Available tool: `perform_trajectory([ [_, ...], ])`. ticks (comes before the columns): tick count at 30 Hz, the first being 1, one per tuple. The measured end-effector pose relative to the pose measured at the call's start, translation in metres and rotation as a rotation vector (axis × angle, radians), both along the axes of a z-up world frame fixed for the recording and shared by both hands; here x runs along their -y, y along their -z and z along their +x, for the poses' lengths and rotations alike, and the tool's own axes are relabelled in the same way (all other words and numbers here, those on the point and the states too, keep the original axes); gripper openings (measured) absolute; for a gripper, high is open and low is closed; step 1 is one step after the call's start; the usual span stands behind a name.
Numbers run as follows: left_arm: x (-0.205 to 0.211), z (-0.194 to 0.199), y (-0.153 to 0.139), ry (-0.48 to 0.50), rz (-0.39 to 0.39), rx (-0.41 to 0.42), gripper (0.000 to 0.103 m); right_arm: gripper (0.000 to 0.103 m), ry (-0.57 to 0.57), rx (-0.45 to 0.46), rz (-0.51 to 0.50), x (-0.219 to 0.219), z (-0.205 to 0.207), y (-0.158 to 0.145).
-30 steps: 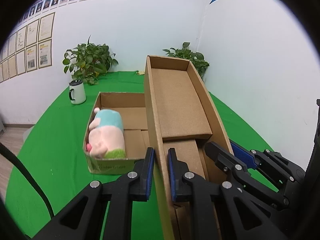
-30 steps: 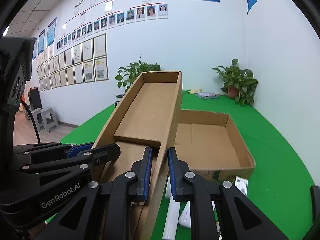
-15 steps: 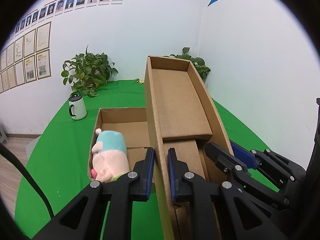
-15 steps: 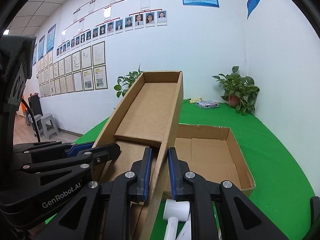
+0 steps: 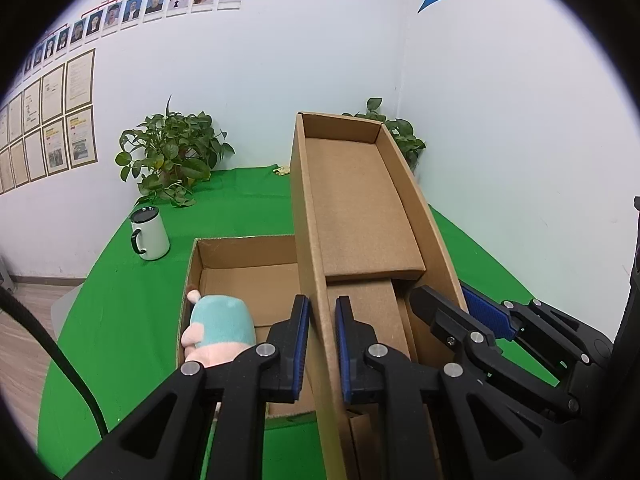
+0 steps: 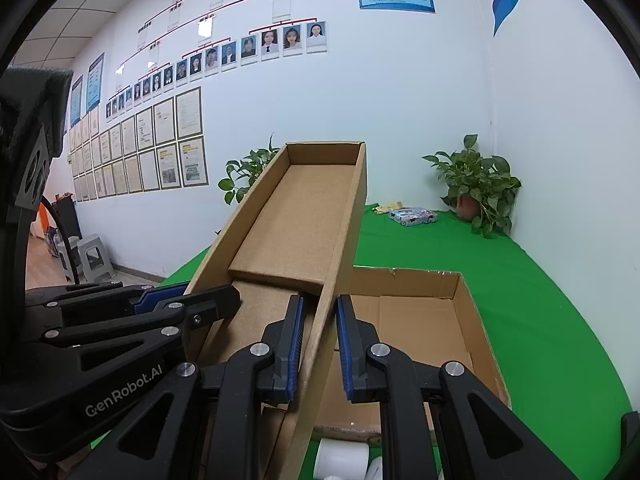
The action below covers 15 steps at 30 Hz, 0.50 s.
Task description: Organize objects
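Observation:
Both grippers hold a long brown cardboard lid (image 5: pixel 356 208) in the air, open side up. My left gripper (image 5: pixel 322 344) is shut on its left wall. My right gripper (image 6: pixel 318 346) is shut on its right wall (image 6: pixel 340 248). Below it an open cardboard box (image 5: pixel 240 256) stands on the green table, with a pink and teal plush toy (image 5: pixel 220 330) in its near left corner. In the right wrist view the box (image 6: pixel 460 320) looks empty on its right side. The lid hides the box's middle.
A white mug (image 5: pixel 149 233) stands left of the box, with a potted plant (image 5: pixel 172 160) behind it. Another plant (image 6: pixel 476 184) and a small printed packet (image 6: pixel 414 216) sit at the far right corner. White items (image 6: pixel 342 456) lie in front of the box.
The lid and both grippers have moved forward over the box and lifted; the box and plush now sit lower and closer under the lid. Both grips are unchanged.

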<state>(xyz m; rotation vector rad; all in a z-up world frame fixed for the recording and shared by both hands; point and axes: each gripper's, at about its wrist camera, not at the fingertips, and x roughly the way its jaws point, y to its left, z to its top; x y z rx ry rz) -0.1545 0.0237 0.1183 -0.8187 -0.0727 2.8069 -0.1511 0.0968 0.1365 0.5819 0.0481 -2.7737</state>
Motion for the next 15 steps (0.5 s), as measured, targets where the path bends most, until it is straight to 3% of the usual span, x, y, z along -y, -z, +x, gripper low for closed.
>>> perform_trajectory([
  [15, 0.004, -0.035, 0.02, 0.002, 0.014, 0.056, 0.012, 0.014, 0.006, 0.053, 0.022, 0.018, -0.05, 0.015],
])
